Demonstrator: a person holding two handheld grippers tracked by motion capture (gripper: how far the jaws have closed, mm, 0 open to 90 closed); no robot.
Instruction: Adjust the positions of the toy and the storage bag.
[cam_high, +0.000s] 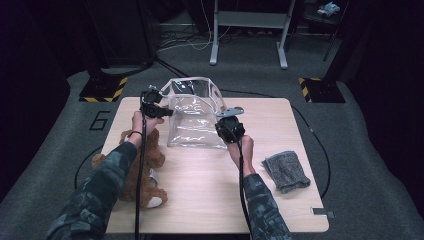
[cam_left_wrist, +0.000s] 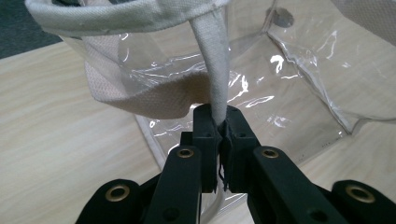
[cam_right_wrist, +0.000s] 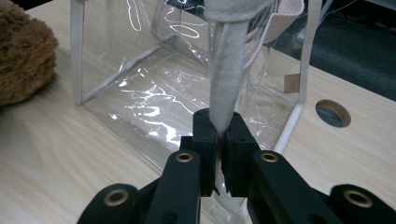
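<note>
- My left gripper is clamped on a white fabric handle strap of the clear plastic tote bag, which stands at the table's far middle.
- My right gripper pinches the opposite strap.
- The bag looks light, floppy and slick; the woven straps are the surest hold.

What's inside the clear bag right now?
Nothing shows inside the clear bag: the table's wood shows through its walls. Both grippers, left and right, pinch its white trim, which hides narrow strips.

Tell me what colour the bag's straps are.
Off-white straps on the clear bag, best in the left gripper view.
</note>
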